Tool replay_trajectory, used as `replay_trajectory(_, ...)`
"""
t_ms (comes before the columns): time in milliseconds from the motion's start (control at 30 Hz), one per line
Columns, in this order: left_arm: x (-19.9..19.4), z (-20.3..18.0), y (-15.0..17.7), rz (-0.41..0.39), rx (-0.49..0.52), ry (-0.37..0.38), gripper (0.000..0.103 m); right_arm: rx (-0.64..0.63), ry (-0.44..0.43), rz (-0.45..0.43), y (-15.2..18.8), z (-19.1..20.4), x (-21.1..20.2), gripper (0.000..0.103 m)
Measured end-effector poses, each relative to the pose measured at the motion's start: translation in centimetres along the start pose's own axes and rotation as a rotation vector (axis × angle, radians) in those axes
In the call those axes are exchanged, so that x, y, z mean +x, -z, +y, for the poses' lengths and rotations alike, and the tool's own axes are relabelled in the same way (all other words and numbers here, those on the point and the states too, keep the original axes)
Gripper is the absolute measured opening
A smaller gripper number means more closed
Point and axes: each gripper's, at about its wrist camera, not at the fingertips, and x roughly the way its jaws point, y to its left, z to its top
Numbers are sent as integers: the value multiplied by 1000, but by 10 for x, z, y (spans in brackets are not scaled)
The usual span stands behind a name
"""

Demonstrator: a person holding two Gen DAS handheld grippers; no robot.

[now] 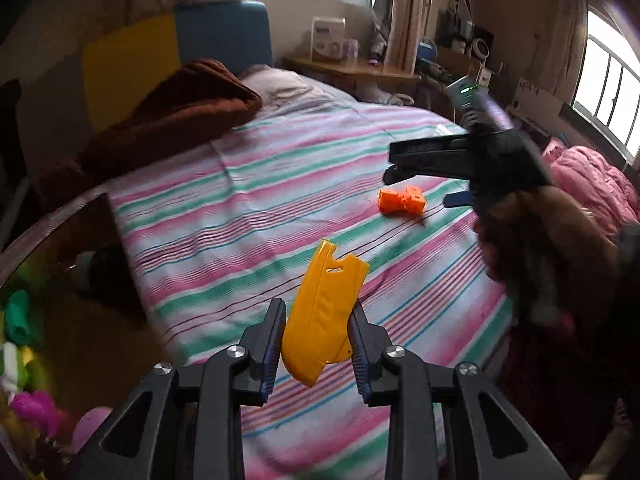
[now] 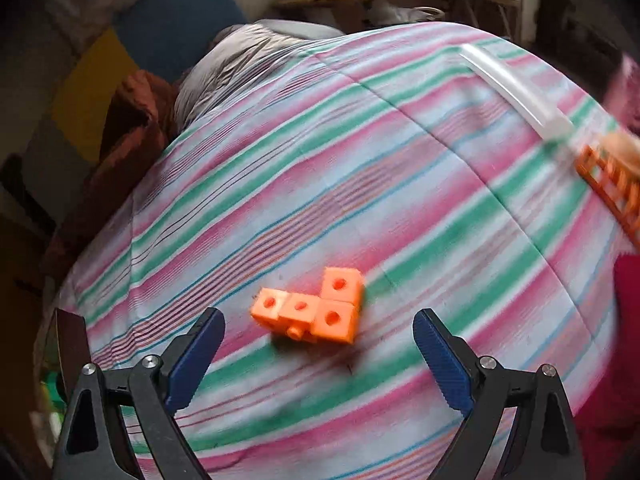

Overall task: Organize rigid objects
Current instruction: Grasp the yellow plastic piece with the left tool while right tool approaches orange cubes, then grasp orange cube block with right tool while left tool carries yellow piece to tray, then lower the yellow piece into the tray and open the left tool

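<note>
Left wrist view: my left gripper [image 1: 318, 336] pinches a yellow plastic piece [image 1: 322, 316] between its blue pads, both pressing on its lower half; the piece stands tilted, its notched top above the fingers and clear of the striped bedspread [image 1: 224, 216]. To the left the bed edge falls away close to the fingers, and a dark-walled bin [image 1: 96, 248] sits beside it with green, white and magenta things inside, too blurred for me to name. Ahead, the bedspread is open as far as the orange block cluster [image 1: 401, 200]. Past that my right gripper [image 1: 390, 164] reaches in from the right, seen side-on; the hand [image 1: 532, 240] holding it is a smeared blur. Farther back a brown blanket [image 1: 176, 116] is heaped against the blue and yellow headboard [image 1: 180, 44], and a cluttered wooden table [image 1: 352, 70] stands under the window.

From the right wrist view, the right gripper [image 2: 320, 344] has its fingers spread wide with nothing between the pads. The orange block cluster [image 2: 316, 310] lies flat on the bedspread just beyond and between the fingertips, an L of four cubes with round holes on top, untouched. Open fabric surrounds it. Toward the far right edge lie a clear tube [image 2: 516, 92] and an orange lattice piece [image 2: 612, 188], the latter cut off by the frame and partly blurred. A pink quilt [image 1: 592, 184] bounds that side.
</note>
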Motion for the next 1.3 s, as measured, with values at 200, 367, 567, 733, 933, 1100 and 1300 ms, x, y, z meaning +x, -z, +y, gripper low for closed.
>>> replay_trajectory(200,-41,28,15,-44,-99,-22,30,-60,61,23,-12,18,21,96)
replay_trajectory(367,-66,60,29,-72,-186,-81,30,-167,149,33,-7,32,35,62)
replay_trajectory(567,-96,106,51,-104,-294,-242,30,-439,93,60,39,73,28,63)
replay_trajectory(733,-125,136,71,-138,-353,-405,30,-624,12,80,77,104,21,61)
replay_trajectory(933,-153,152,96,-159,-414,-491,30,-660,10,54,82,97,16,61)
replay_trajectory(1100,-164,156,112,-153,-439,-524,30,-702,19,26,86,93,13,61)
replay_trajectory(1300,-170,157,124,-147,-456,-539,30,-719,22,19,89,91,10,60)
